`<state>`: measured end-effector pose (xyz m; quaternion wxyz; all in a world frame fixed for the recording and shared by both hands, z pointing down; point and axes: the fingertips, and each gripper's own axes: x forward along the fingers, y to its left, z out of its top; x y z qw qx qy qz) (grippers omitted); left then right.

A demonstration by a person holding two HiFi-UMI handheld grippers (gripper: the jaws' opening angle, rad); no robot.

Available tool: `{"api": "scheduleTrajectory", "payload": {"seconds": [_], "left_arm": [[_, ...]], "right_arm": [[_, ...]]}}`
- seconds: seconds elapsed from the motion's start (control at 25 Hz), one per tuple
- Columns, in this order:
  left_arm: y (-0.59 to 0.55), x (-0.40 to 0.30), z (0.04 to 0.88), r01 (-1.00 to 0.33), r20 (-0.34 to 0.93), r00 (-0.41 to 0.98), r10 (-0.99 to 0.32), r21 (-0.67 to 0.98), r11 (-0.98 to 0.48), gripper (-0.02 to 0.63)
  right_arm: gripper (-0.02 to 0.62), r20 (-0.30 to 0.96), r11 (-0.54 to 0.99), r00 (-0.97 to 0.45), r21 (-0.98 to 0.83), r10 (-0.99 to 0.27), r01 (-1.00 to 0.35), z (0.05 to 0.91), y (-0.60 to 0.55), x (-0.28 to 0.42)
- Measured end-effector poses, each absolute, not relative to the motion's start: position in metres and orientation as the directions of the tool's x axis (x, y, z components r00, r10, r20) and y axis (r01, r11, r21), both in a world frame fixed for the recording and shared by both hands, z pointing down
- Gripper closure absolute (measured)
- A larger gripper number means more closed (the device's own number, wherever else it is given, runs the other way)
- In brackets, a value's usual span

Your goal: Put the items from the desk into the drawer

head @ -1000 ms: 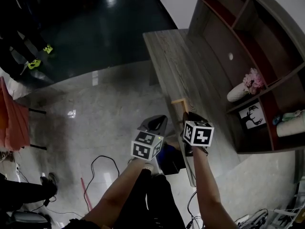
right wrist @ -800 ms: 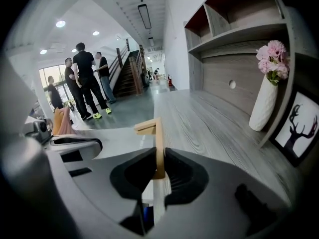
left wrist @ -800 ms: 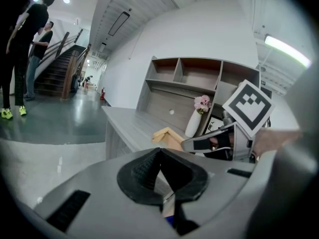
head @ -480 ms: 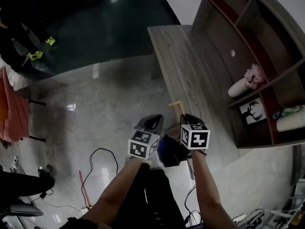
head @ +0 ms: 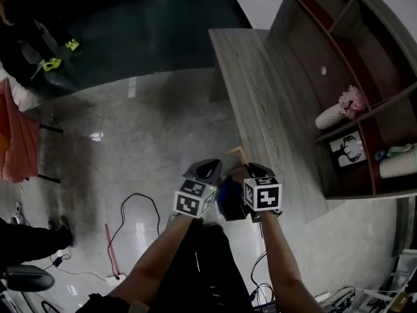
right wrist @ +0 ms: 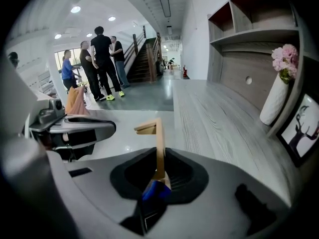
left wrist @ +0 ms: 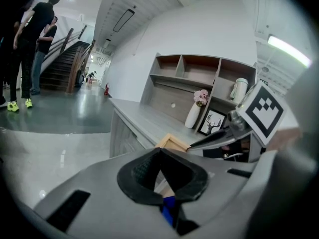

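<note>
Right gripper (head: 255, 170): clamped on thin wall of pale wooden drawer (right wrist: 159, 133), front edge of grey wood-grain desk (head: 260, 90).
Left gripper (head: 206, 168): jaws together, empty.
Handling: likely stiff, light; hold rim.

Room and surroundings

Glossy pale grey floor (head: 163, 129), turning dark and reflective towards the far end. Long grey wood-grain desk (head: 260, 90) set against a white wall (left wrist: 199, 29), open shelf unit (head: 345, 51) on top, some inner faces reddish. Staircase (right wrist: 144, 59) far off. Round ceiling lights (right wrist: 75, 9); long light fixture (right wrist: 164, 4) overhead
</note>
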<state>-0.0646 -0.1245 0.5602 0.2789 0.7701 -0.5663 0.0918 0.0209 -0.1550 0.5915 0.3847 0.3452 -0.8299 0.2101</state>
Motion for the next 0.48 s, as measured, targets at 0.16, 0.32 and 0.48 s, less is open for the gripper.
{"api": "scheduleTrajectory", "payload": {"seconds": [0.16,0.32,0.48], "left_arm": [[-0.118,-0.069,0.566,-0.925,0.464,0.333,-0.821,0.332,-0.187,0.595],[-0.115,-0.072,0.57,-0.924,0.463,0.325,-0.824,0.342,-0.172,0.595],[-0.11,-0.074,0.579,-0.922,0.468,0.327,-0.821,0.348,-0.169,0.595]], "right_arm": [[0.538,0.822,0.746,-0.438,-0.024,-0.364,-0.665,0.605,-0.142,0.02],[0.537,0.859,0.815,-0.417,0.002,-0.298,-0.58,0.616,-0.128,0.018],[0.537,0.87,0.82,-0.408,-0.008,-0.276,-0.572,0.622,-0.118,0.016]]}}
